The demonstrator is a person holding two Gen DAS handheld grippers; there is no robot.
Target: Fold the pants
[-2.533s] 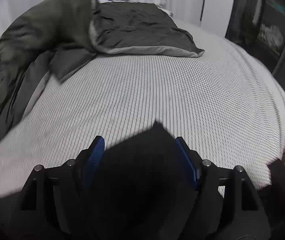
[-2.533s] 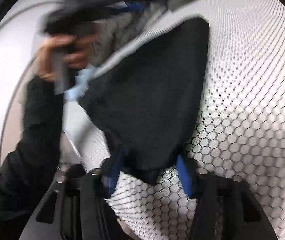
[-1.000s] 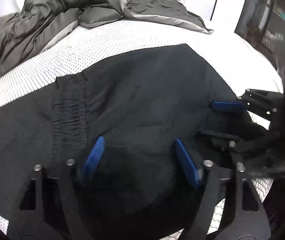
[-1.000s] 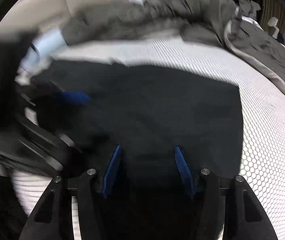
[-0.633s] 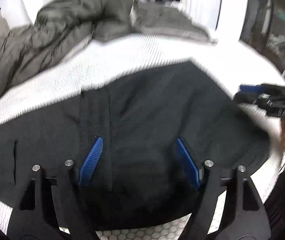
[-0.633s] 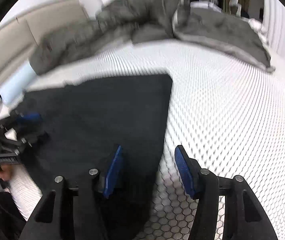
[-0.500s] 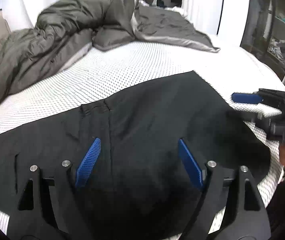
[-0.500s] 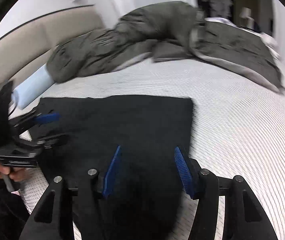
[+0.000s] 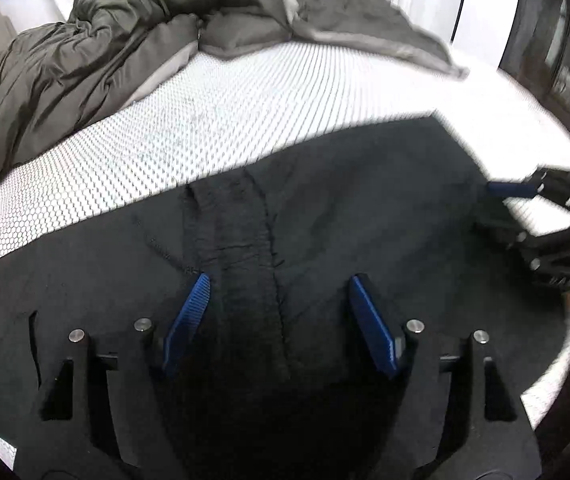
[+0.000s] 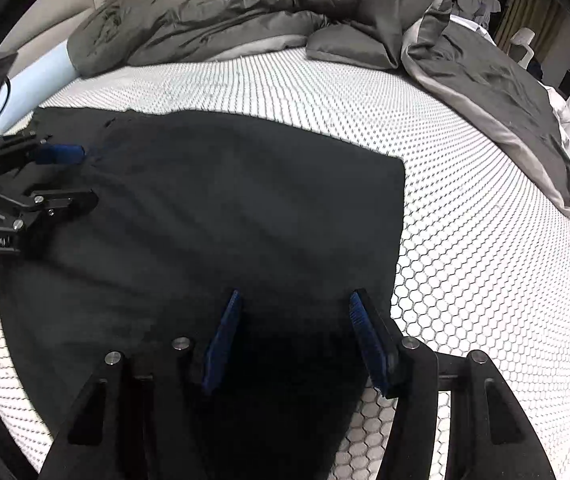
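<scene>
Black pants [image 9: 345,208] lie spread flat on the white mesh mattress, also in the right wrist view [image 10: 221,208]. Their gathered waistband [image 9: 241,248] runs between my left fingers. My left gripper [image 9: 277,288] is open just above the waistband, empty. It shows at the left of the right wrist view [image 10: 61,172]. My right gripper [image 10: 295,300] is open over the pants near their right edge, empty. It shows at the right of the left wrist view [image 9: 501,208].
A rumpled grey duvet [image 10: 245,12] and a grey pillow [image 10: 349,46] lie along the far side of the mattress [image 10: 485,280]. A pale blue roll [image 10: 33,80] lies at the far left. The mattress edge drops off at the right in the left wrist view [image 9: 557,364].
The pants went from hanging in both grippers to lying flat on the mattress. Both grippers have let go and stand open over the fabric.
</scene>
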